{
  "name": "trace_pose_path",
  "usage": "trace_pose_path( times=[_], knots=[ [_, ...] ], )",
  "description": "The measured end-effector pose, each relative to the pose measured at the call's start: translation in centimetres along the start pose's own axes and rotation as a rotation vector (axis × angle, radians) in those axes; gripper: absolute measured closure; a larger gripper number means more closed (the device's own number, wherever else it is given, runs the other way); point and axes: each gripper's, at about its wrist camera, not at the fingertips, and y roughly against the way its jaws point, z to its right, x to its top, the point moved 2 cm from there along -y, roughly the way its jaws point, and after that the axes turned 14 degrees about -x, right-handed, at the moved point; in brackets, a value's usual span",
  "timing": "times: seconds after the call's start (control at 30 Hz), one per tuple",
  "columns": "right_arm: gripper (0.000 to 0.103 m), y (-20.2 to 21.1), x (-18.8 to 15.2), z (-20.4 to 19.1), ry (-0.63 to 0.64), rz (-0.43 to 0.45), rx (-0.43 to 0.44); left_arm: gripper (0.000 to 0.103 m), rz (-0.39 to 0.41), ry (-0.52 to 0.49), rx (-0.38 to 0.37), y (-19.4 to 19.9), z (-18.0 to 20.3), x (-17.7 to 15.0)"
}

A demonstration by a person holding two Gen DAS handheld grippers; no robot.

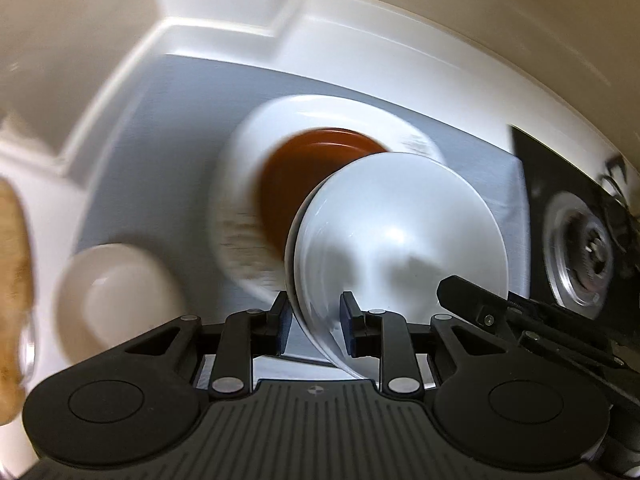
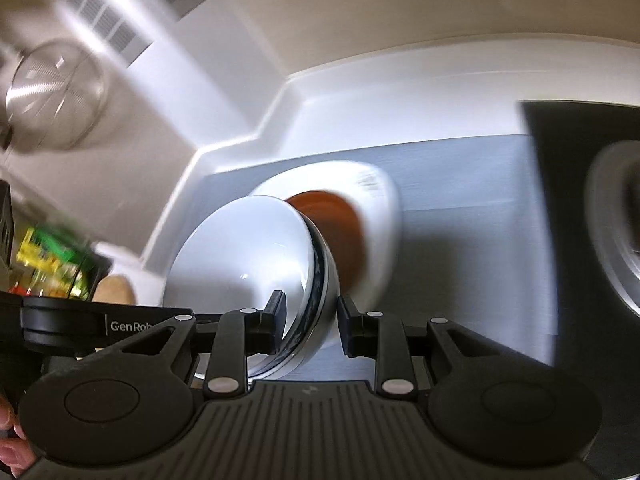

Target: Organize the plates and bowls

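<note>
A white bowl is held tilted between both grippers above the grey counter. My left gripper is shut on its near rim. My right gripper is shut on the opposite rim of the same bowl, which has a dark band under its edge. Behind it a brown bowl sits on a white plate; both also show in the right wrist view, the brown bowl on the plate. A small cream bowl stands at the left.
A grey mat covers the white counter, with a raised white ledge behind. A black hob with a burner lies to the right. A metal strainer hangs at the left and green packaging sits below it.
</note>
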Motion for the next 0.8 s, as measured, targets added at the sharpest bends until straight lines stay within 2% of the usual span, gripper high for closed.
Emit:
trace_pose_path(
  times=[0.3, 0.53, 0.67, 0.8],
  knots=[
    [0.072, -2.2, 0.6, -10.6, 0.152, -0.04, 0.128, 0.075, 0.067, 0.135, 0.108, 6.0, -8.2, 0.0],
    [0.072, -2.5, 0.8, -16.6, 0.24, -0.062, 0.216, 0.075, 0.099, 0.232, 0.143, 10.9, -13.1, 0.2],
    [0.072, -4.0, -0.1, -18.5, 0.295, -0.129, 0.223, 0.075, 0.095, 0.256, 0.171, 11.2, -14.6, -0.2],
    [0.072, -5.8, -1.8, -18.5, 0.307, -0.194, 0.198, 0.075, 0.037, 0.293, 0.157, 9.1, -16.2, -1.1]
  ],
)
